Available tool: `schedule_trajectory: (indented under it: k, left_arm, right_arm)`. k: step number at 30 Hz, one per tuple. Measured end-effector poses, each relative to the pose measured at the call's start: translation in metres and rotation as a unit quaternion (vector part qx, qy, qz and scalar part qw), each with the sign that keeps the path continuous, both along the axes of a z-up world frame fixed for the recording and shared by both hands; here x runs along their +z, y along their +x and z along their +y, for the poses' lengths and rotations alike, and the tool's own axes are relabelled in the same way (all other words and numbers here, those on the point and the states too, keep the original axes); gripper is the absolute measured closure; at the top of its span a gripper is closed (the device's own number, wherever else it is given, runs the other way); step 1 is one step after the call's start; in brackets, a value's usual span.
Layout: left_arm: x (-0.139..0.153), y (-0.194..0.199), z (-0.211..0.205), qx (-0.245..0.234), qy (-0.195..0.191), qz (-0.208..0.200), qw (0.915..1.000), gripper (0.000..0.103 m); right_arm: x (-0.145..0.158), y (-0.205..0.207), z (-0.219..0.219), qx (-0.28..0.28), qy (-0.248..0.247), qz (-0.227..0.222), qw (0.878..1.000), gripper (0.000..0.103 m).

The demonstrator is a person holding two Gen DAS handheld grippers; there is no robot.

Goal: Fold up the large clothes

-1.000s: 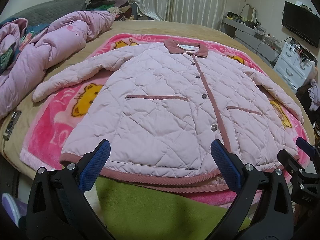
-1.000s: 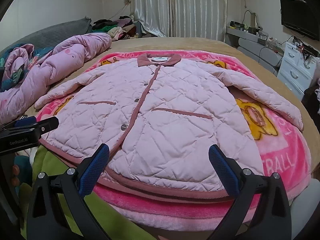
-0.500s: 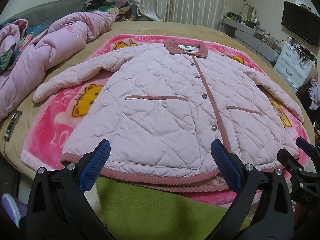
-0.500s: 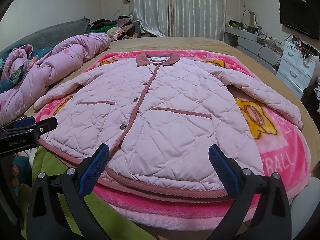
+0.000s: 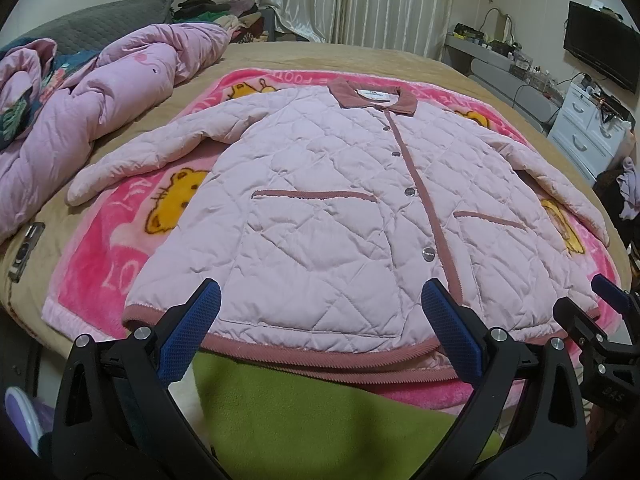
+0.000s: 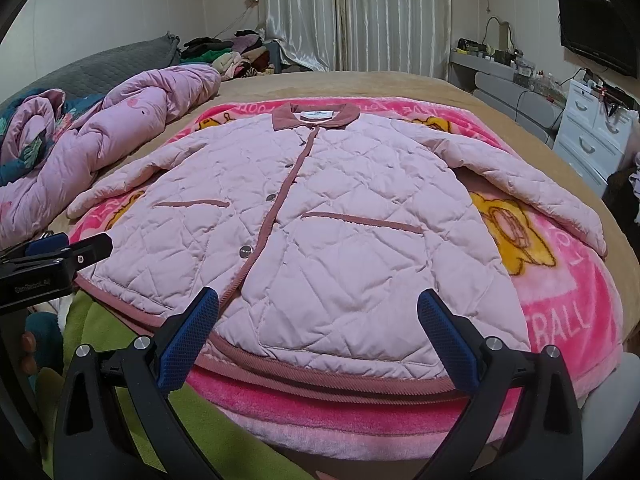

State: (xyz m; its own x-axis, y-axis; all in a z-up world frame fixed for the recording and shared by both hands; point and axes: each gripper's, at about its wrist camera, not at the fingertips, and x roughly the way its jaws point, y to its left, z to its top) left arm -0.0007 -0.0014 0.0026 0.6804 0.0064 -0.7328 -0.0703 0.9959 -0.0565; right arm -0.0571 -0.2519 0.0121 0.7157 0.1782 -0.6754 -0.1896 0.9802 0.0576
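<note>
A pink quilted jacket [image 5: 340, 208] with a dusty-rose collar and trim lies flat, front up and buttoned, on a pink cartoon blanket [image 5: 108, 256]; it also shows in the right wrist view [image 6: 320, 220]. Both sleeves are spread out to the sides. My left gripper [image 5: 320, 332] is open and empty, just short of the jacket's hem on its left half. My right gripper [image 6: 318, 332] is open and empty, just short of the hem on the right half. Each gripper shows at the edge of the other's view.
A crumpled pink duvet [image 5: 80, 108] lies on the bed's left side. A green cloth [image 5: 300, 412] hangs below the hem at the near edge. A small dark device [image 5: 26, 250] lies on the tan bedspread at left. White drawers [image 5: 588, 132] stand to the right.
</note>
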Motion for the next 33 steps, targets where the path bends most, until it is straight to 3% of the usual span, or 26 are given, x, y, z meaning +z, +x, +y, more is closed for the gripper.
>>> schedule_trajectory:
  k: [17,33]
  left_arm:
    - [0.009,0.001,0.006,-0.003,-0.002,0.0,1.0,0.009]
    - [0.018,0.04,0.012,-0.005,-0.002,0.003,1.0,0.009]
  right_arm:
    - [0.001,0.015,0.003,0.007,0.008,0.005,1.0,0.004]
    - [0.012,0.065,0.01,0.019,0.014,0.001,1.0,0.004]
